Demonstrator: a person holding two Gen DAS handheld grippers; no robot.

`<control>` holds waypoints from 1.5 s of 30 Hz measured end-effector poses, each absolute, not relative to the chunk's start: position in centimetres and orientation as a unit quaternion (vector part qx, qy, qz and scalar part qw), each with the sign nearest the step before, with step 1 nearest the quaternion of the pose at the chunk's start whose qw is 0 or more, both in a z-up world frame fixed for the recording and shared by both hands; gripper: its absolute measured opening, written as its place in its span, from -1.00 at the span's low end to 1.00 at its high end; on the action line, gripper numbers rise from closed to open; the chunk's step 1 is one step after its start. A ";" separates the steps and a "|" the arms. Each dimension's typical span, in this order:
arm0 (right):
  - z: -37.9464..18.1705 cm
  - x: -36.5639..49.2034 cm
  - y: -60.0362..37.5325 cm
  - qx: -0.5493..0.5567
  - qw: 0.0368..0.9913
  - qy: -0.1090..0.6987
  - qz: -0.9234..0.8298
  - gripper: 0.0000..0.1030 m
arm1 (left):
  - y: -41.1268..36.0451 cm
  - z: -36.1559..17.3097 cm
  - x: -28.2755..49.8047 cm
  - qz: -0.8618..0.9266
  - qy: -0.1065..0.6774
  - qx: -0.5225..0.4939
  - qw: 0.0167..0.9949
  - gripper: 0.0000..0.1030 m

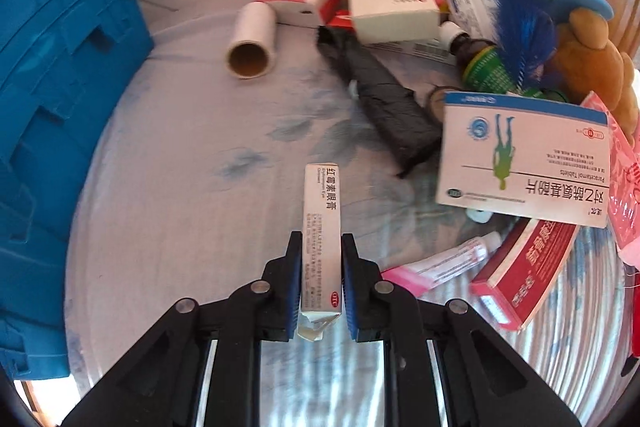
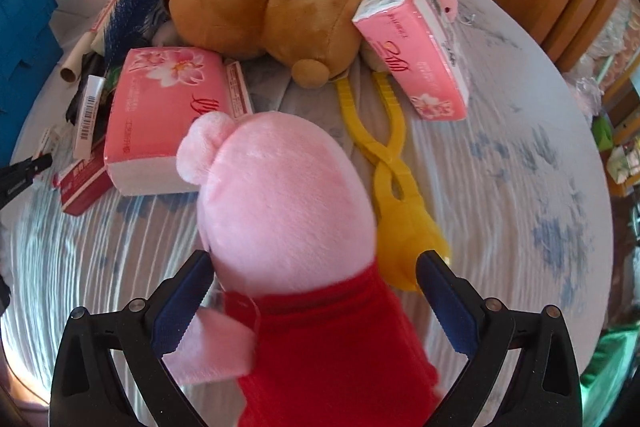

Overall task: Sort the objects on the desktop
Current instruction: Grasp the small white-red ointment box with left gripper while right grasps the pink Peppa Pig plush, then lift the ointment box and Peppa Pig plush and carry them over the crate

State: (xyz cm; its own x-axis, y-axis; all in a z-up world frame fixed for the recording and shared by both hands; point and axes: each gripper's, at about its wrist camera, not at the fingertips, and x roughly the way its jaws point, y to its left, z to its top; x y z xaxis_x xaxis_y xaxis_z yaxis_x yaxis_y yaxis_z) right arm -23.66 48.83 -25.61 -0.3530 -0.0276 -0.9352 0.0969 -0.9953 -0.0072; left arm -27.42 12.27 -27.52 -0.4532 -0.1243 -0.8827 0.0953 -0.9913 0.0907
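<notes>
Left wrist view: floral-clothed worktop point(image 1: 180, 187) beside a blue crate point(image 1: 60, 107); left tool point(image 1: 321, 247) clamped on a slim white ointment box point(image 1: 322, 211). Right tool point(image 2: 312, 267) spread wide around a pink plush pig point(image 2: 280, 203) in red.

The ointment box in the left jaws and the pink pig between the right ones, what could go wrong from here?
1. The left gripper pinches the thin ointment box near its already crumpled end; a tighter squeeze may crush it further.
2. The right gripper stands wide around the pink plush pig, its pads not clearly pressing; closing may also catch the yellow plastic tongs beside the right pad.
</notes>
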 end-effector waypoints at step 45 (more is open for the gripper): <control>2.7 -17.2 28.5 0.180 0.227 0.050 -0.956 0.38 | 4.4 -3.0 -10.6 -0.959 -0.008 0.241 0.149 -0.66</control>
State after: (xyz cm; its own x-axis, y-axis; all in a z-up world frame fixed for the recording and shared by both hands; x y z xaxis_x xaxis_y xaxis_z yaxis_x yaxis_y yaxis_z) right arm -17.19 28.51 2.71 -0.8329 -0.4152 -0.3658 0.4510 -0.8924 -0.0141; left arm -10.62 4.40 -3.04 -0.8398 -0.2898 -0.4591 0.2819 -0.9554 0.0874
